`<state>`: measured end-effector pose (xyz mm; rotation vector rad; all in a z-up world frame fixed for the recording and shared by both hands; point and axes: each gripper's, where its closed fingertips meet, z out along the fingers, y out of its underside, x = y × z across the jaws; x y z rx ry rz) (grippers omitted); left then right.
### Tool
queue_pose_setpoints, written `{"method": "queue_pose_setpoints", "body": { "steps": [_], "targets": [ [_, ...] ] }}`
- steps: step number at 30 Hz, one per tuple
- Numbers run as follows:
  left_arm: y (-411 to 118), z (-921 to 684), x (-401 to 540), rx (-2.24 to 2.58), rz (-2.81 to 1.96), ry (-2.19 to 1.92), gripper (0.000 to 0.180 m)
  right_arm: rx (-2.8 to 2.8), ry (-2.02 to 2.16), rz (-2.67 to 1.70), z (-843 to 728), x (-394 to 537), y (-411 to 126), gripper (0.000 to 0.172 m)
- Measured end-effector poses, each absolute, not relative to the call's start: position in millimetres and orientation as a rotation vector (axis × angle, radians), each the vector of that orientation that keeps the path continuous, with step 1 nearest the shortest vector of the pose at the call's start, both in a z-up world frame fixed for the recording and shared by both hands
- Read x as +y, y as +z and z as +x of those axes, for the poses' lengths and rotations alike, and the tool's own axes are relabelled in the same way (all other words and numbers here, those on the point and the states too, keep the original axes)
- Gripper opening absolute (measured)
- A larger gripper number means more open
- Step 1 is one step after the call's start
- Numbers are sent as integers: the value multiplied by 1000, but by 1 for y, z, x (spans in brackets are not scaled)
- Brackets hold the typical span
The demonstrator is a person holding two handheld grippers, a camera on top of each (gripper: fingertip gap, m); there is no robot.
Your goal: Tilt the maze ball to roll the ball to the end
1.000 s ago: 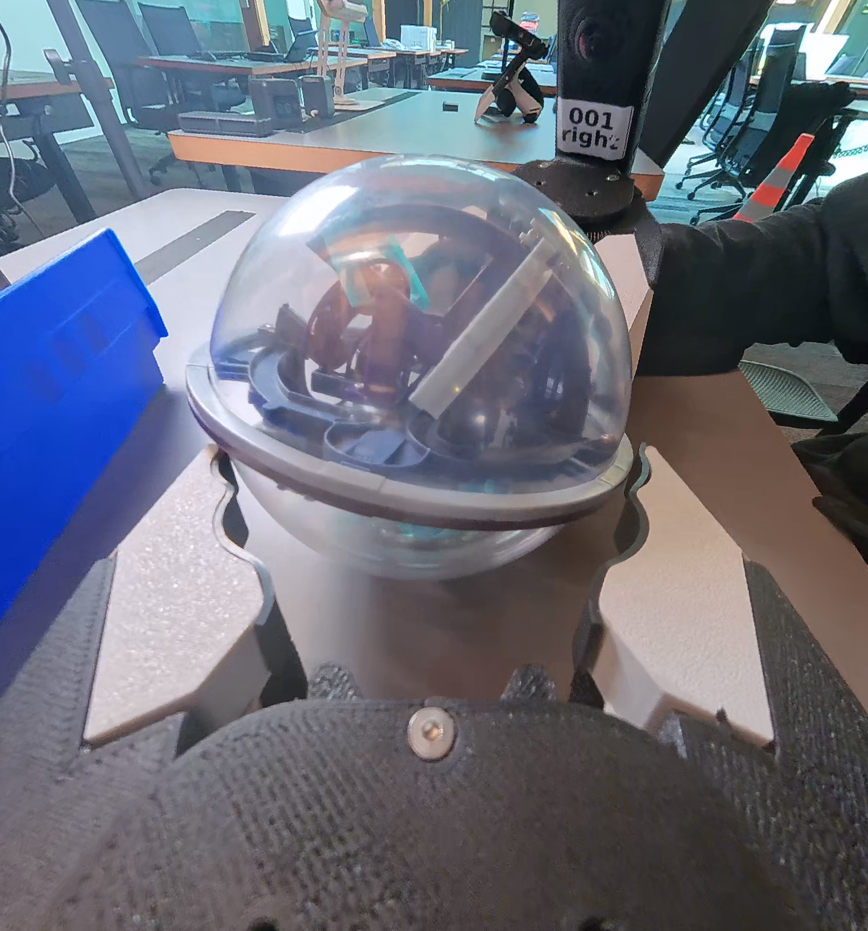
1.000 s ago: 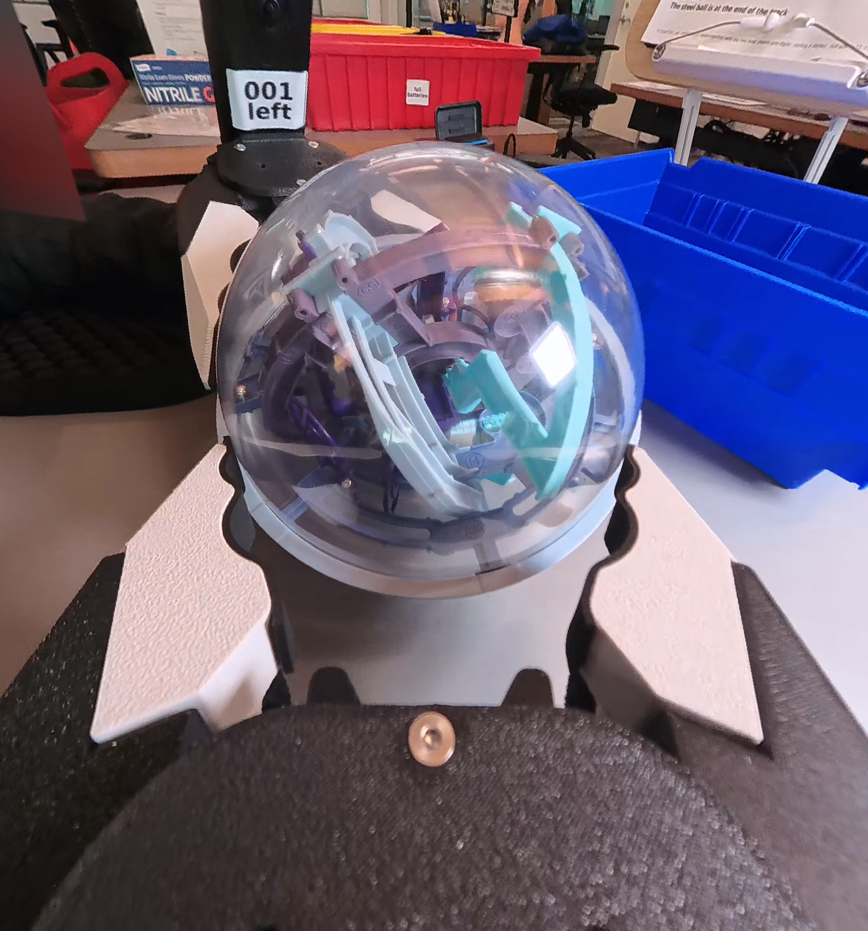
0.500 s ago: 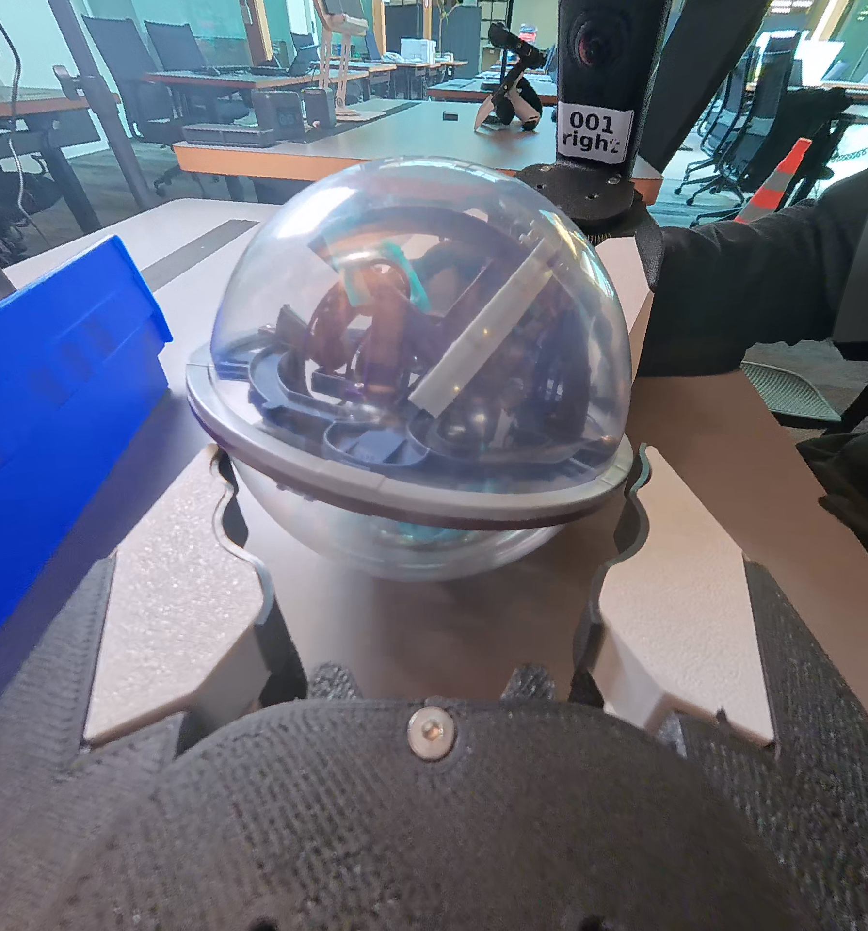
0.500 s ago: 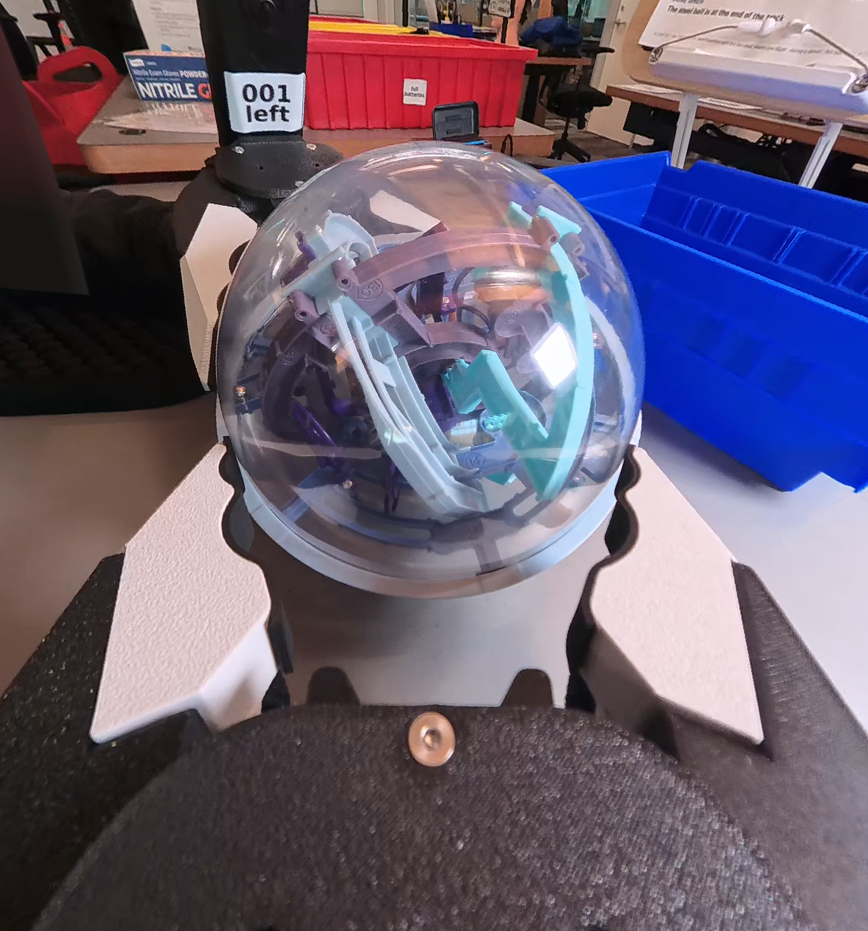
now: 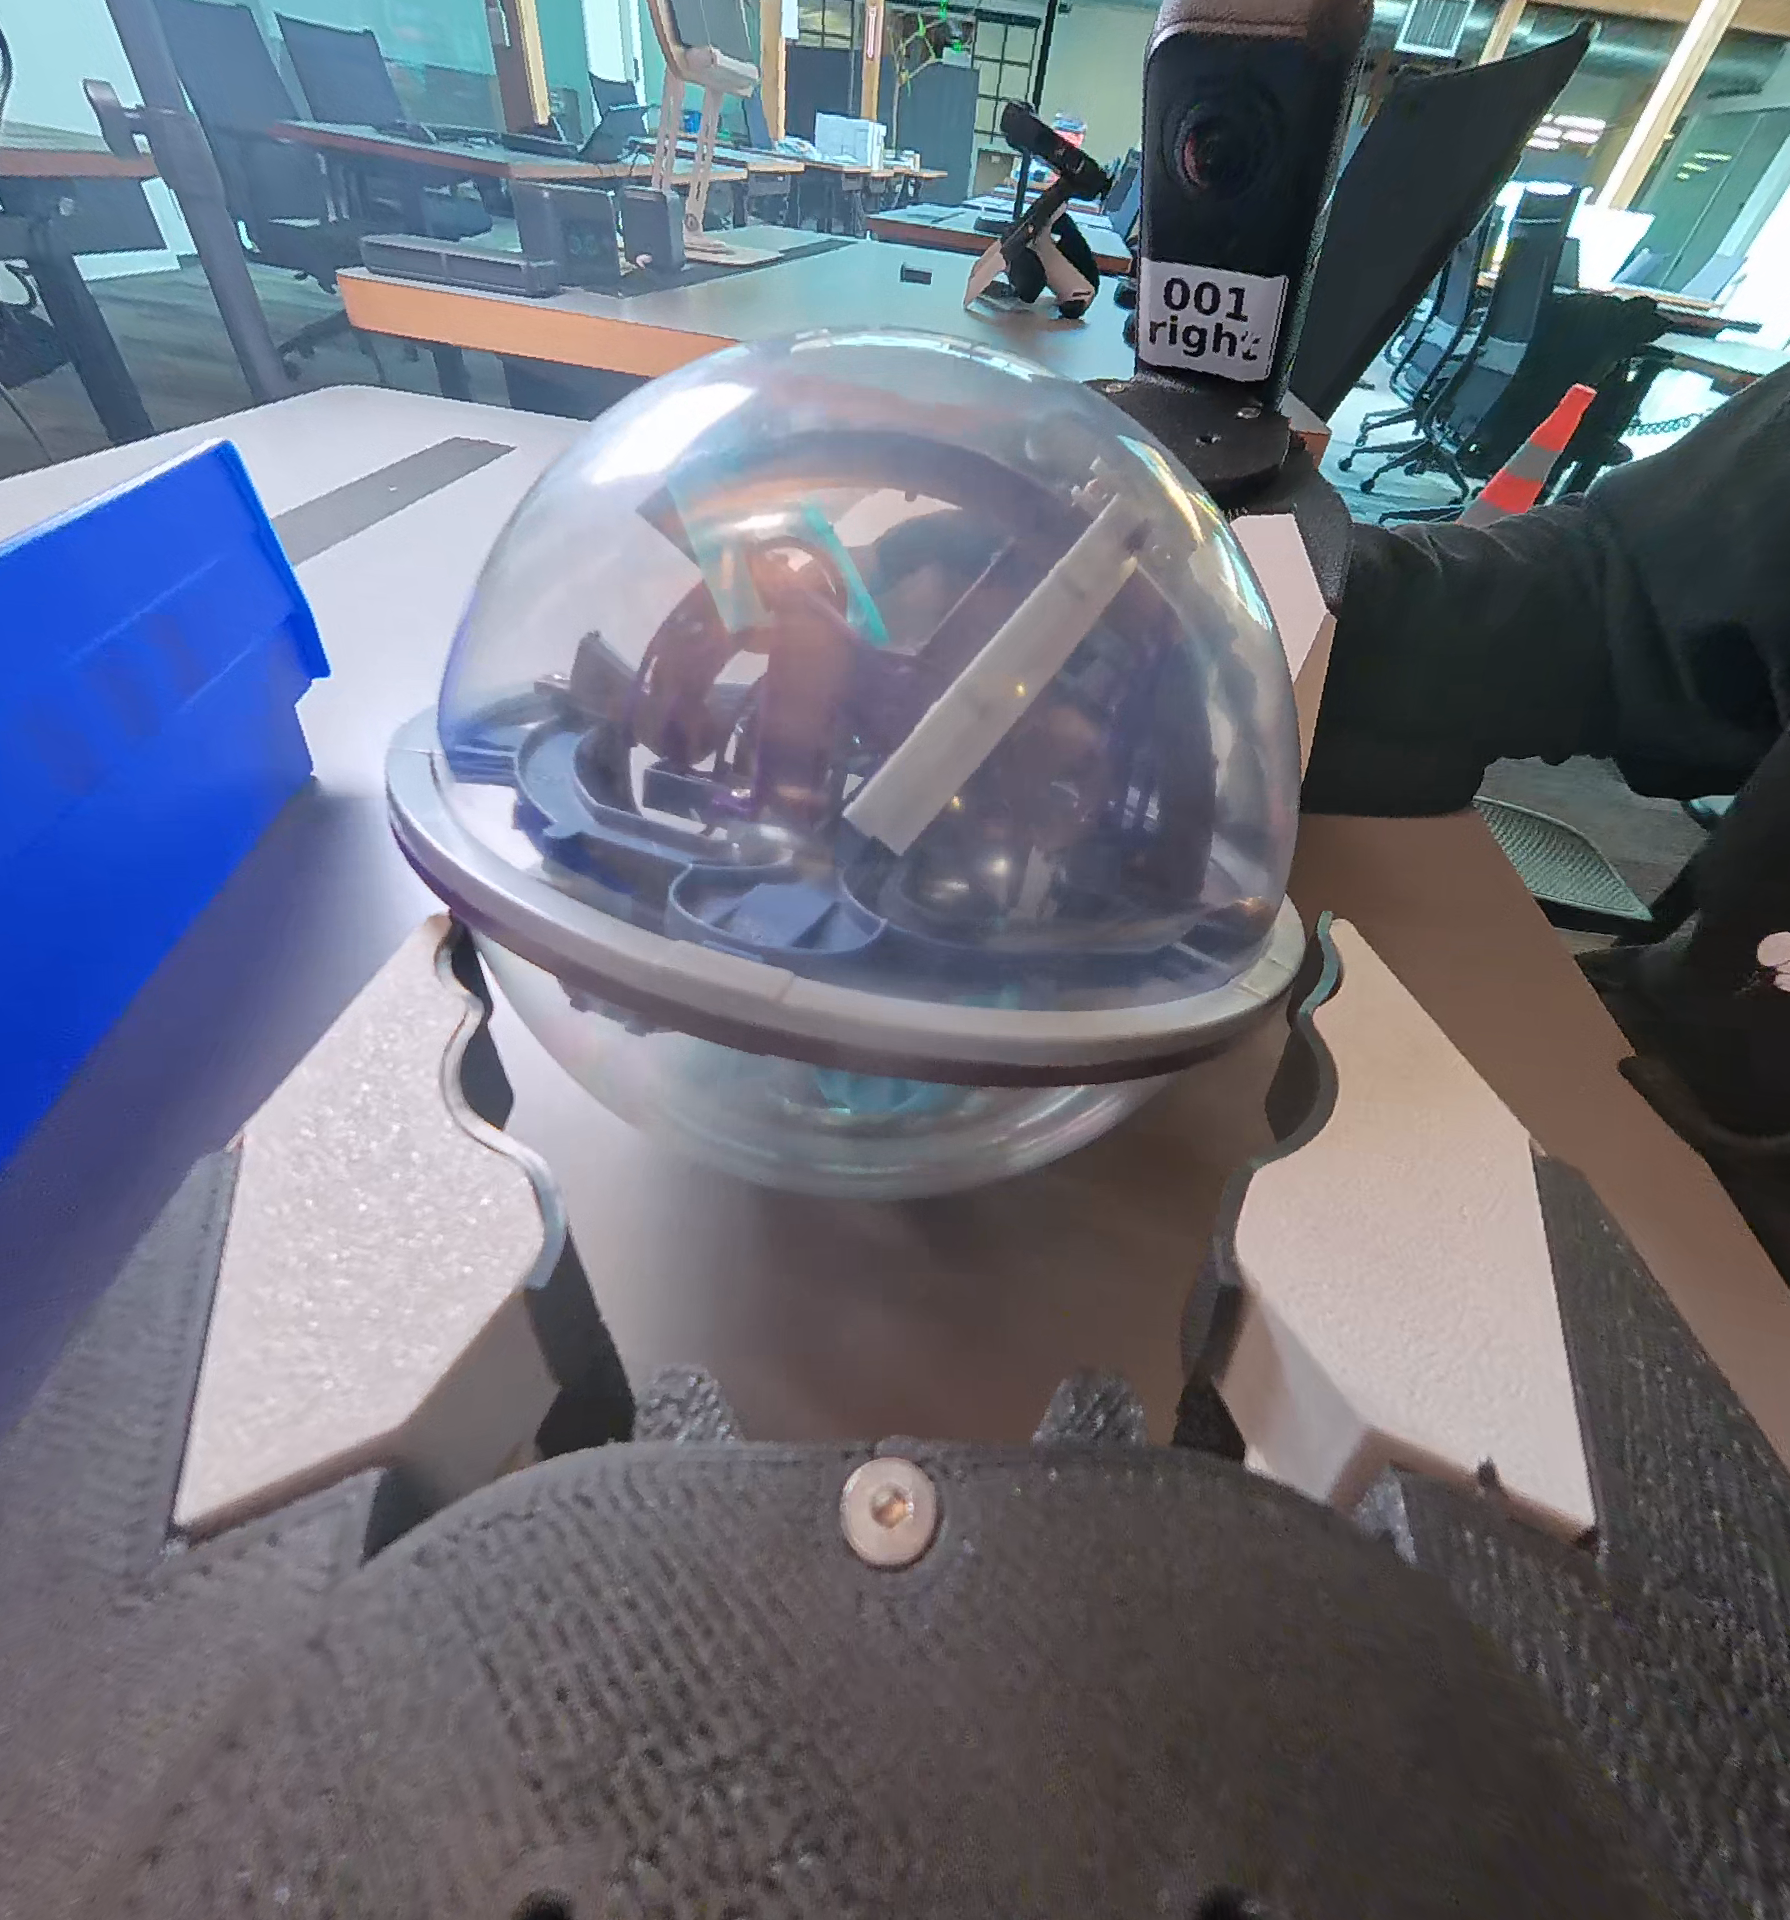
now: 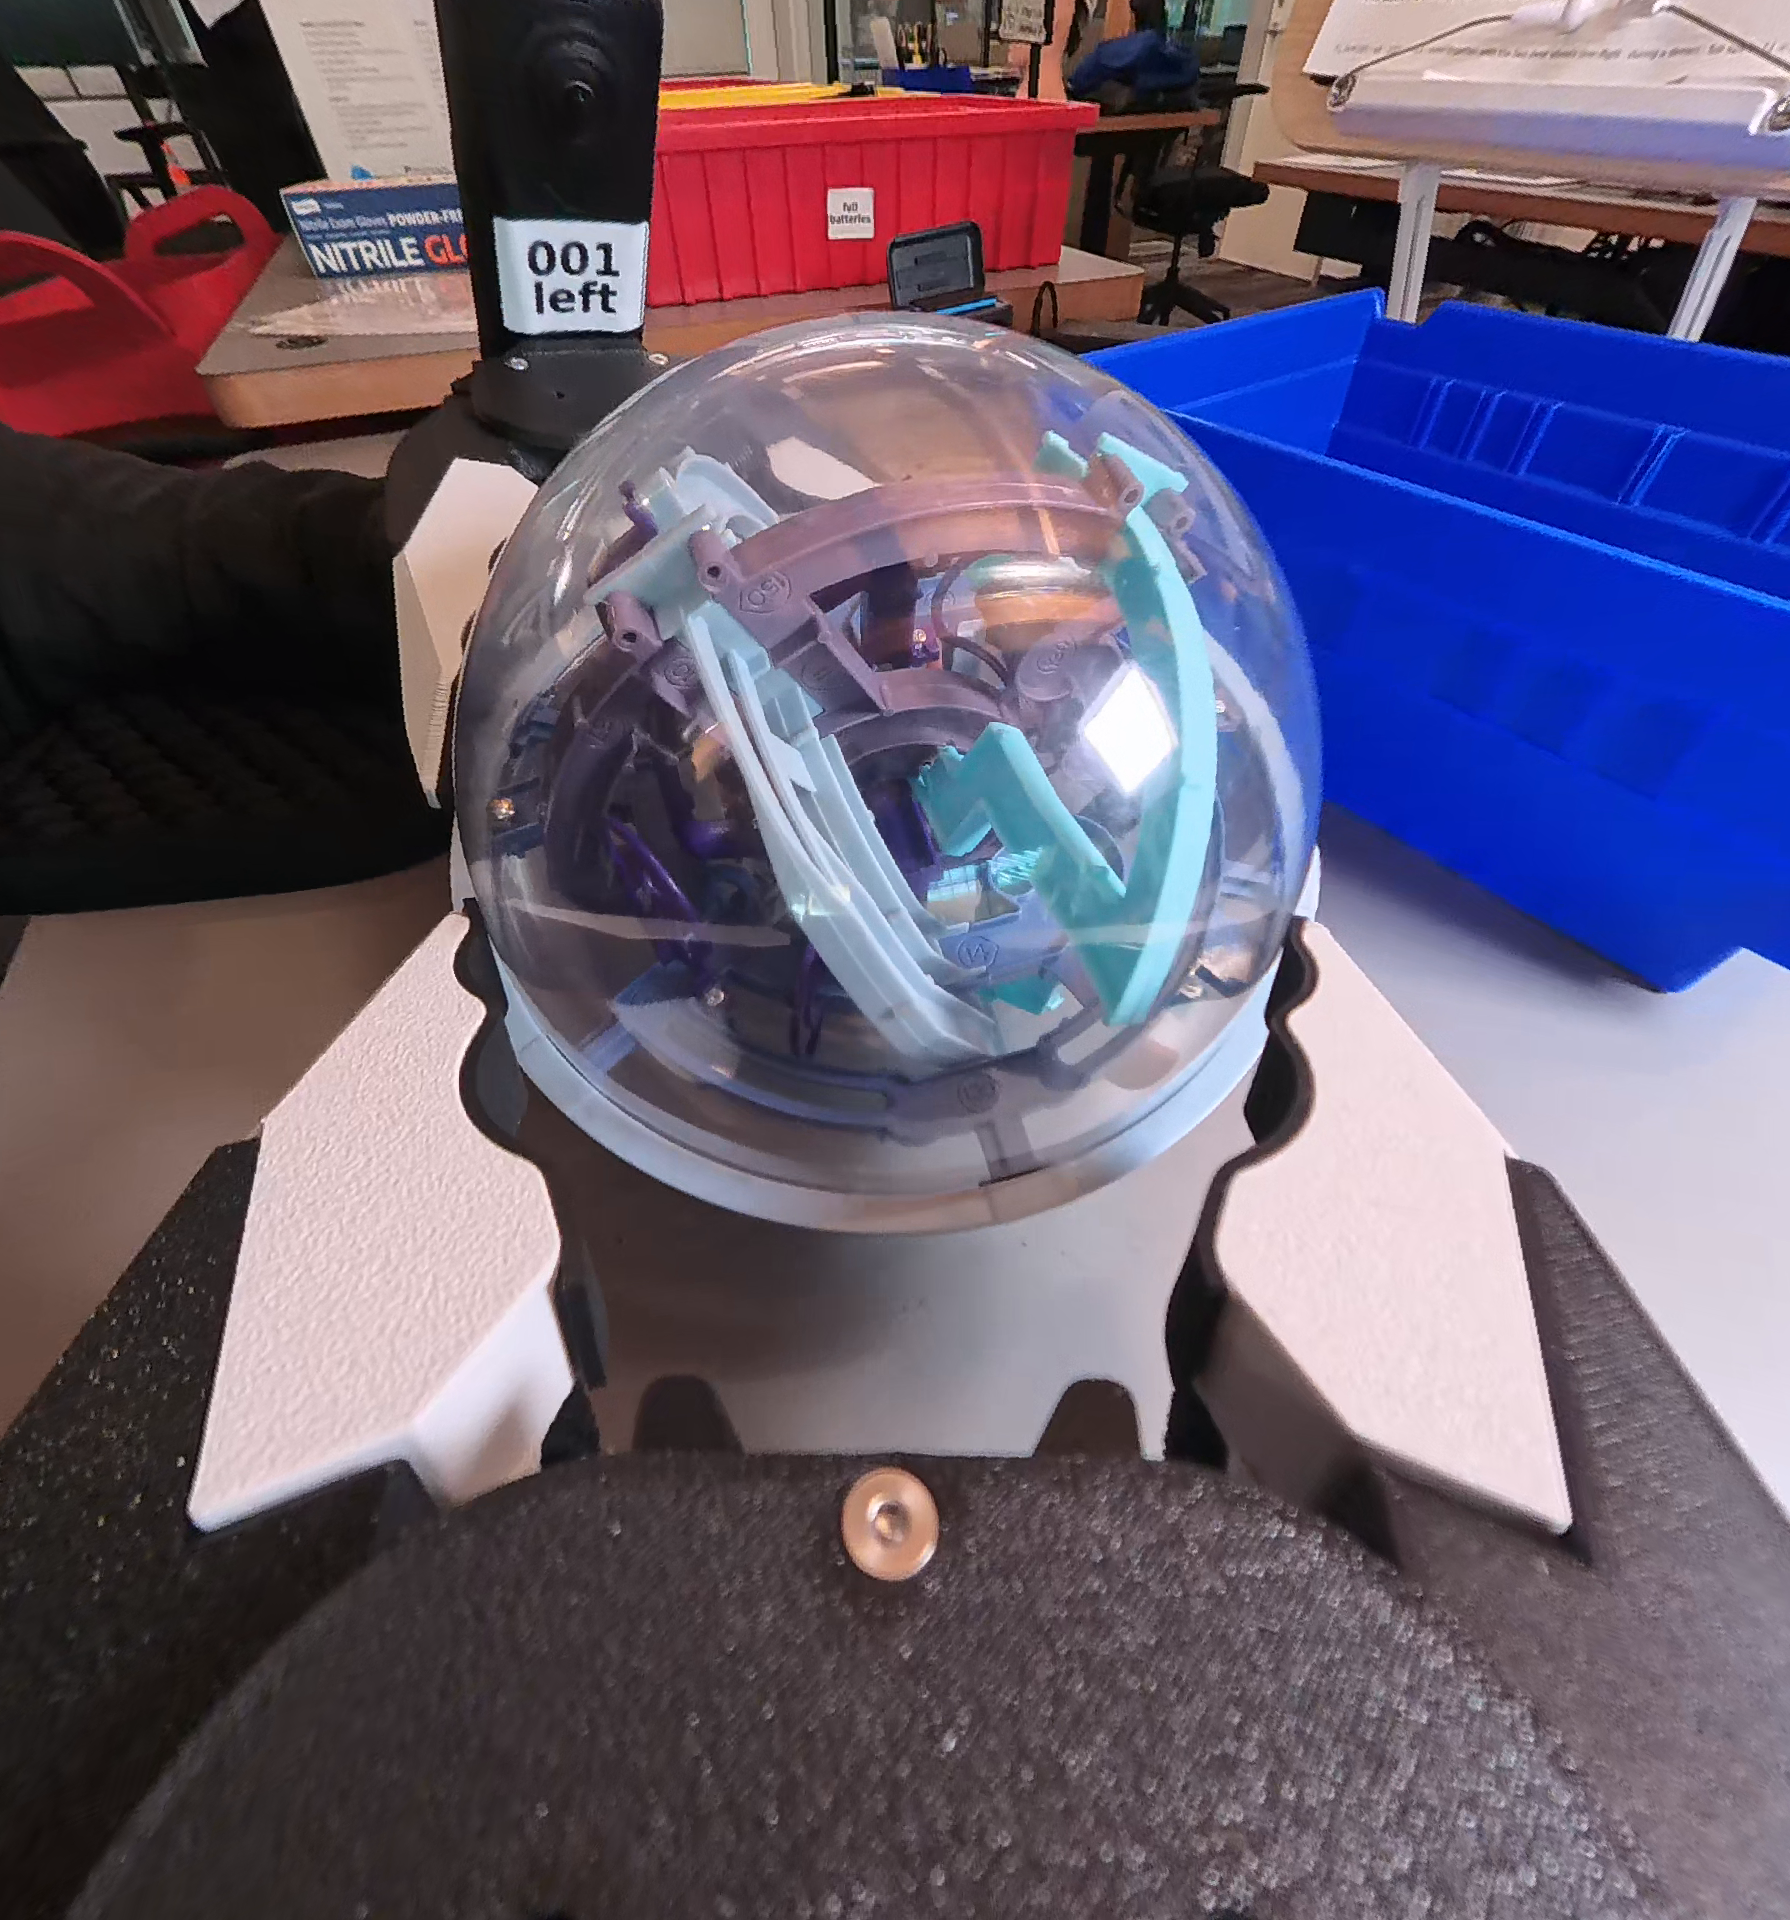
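Right wrist view: gripper (image 6: 886, 935) clamping maze ball (image 6: 886, 748)

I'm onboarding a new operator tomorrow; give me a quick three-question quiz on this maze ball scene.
1. True or false: the maze ball sits between the fingers of both the left tool and the right tool.
2. What colour is the bin beside the ball: (a) green, (b) blue, (c) yellow?
3. In the left wrist view, is the ball's grey rim level or tilted?

Key: 1 true; 2 b; 3 tilted, lower toward that view's right.
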<state>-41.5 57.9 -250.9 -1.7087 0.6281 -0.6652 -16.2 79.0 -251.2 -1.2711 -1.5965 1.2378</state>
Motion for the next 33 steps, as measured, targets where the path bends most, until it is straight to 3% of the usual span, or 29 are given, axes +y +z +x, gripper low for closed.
{"method": "queue_pose_setpoints", "body": {
  "steps": [33],
  "targets": [
    [-249,-41,58,645,-1700,-614,147,-1580,1258,-1320,-15,80,-248,141]
  ]
}}
